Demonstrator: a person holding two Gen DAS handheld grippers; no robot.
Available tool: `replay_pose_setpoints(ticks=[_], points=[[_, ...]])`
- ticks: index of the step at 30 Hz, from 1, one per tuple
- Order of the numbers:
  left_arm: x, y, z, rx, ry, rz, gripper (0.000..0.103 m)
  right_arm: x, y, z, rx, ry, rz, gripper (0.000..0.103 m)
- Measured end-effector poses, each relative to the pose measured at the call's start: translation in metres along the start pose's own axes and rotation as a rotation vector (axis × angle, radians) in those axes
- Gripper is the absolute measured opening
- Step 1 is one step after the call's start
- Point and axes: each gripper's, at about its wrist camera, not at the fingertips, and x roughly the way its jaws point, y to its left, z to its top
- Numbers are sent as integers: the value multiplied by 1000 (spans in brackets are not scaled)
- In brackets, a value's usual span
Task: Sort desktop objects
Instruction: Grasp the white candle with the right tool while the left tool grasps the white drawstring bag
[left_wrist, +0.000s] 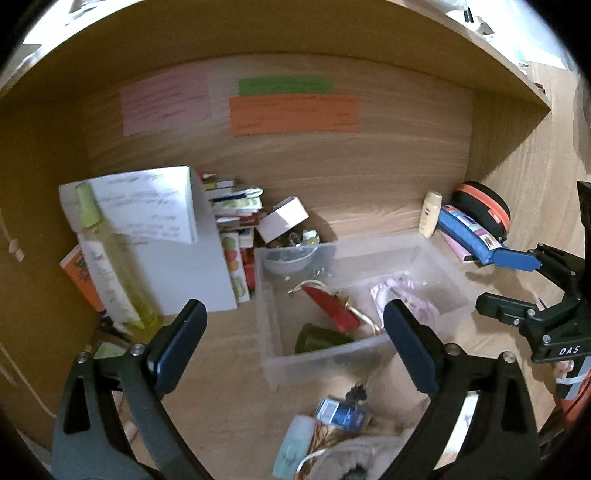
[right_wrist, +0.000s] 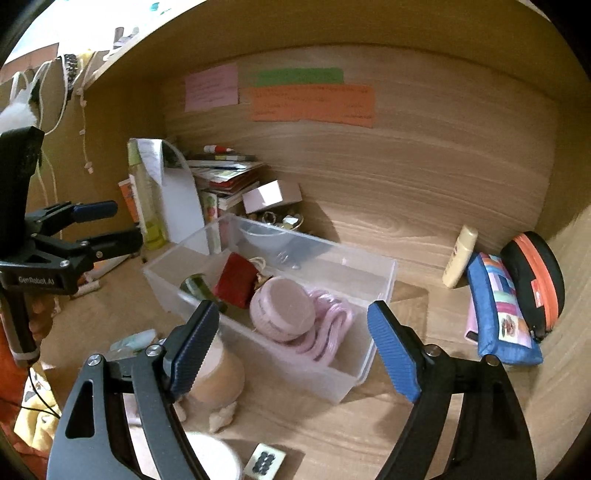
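Left gripper (left_wrist: 295, 343) wide open, right gripper (right_wrist: 291, 347) wide open, both empty

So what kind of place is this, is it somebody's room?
Probably a desk nook at home or in a dorm. Coloured paper notes are stuck on the wooden back wall, books are stacked in the corner, and a blue pencil case lies beside a clear plastic bin.

Centre: translucent, smooth plastic bin (right_wrist: 373, 280). Beneath and behind: matt wood-grain desk (right_wrist: 369, 435). Upper centre: matt paper notes (right_wrist: 312, 105). Right: blue cloth pouch (right_wrist: 495, 306). Lower foreground: ribbed blue claw pads (right_wrist: 393, 350).
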Motion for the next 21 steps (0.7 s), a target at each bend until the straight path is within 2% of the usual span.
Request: replay_pose_setpoints(ticks=[5, 9, 16, 21], points=[[-13, 8, -16, -9, 18, 14, 98, -5, 13, -11, -11, 21, 25, 81], [-18, 15, -37, -24, 65, 2, 98, 1, 24, -20, -21, 54, 61, 81], [-29, 19, -77, -37, 131, 6, 98, 22, 46, -36, -47, 133, 117, 81], [-40, 25, -99, -70, 144, 17, 98, 40, 59, -44, -64, 186, 138, 81]])
